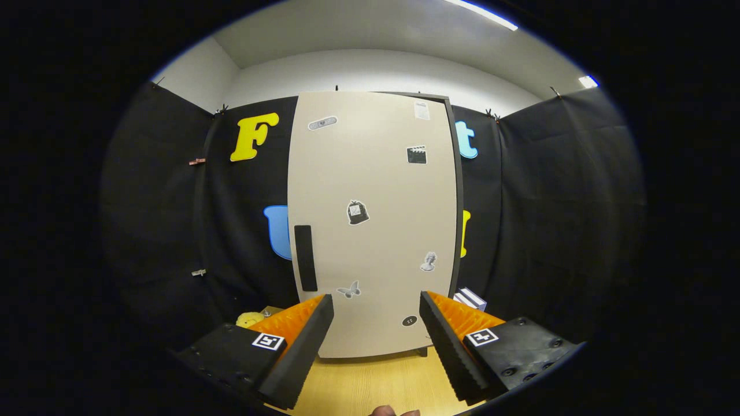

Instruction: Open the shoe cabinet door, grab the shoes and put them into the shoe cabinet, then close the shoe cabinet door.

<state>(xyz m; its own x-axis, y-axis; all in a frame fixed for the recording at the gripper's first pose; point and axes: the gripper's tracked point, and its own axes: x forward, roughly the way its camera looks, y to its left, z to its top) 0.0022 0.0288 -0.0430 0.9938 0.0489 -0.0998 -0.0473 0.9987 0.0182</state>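
1. The tall beige shoe cabinet (376,231), dotted with small stickers, stands upright on the light wooden table (370,381), straight beyond the claw (376,316). Its flat door lies flush with the dark frame seen along the right side, so I judge it closed.
2. The black rectangular handle strip (305,257) sits low on the left part of the door, just above and beyond the left finger.
3. By my reading the task is at its start, or else at its very end: the door is shut and no shoes appear ahead. From this one view I cannot tell whether shoes are already inside.
4. If it is the start, everything is left: opening the door, fetching the shoes, placing them inside, closing up.
5. The claw stands wide open. Its two black fingers (300,352) with orange ribbed backing are well apart, holding nothing and touching nothing; the cabinet's lower door shows between them.
6. A small yellow soft object (250,319) lies left of the cabinet's foot, and a white boxy item (471,299) to its right.
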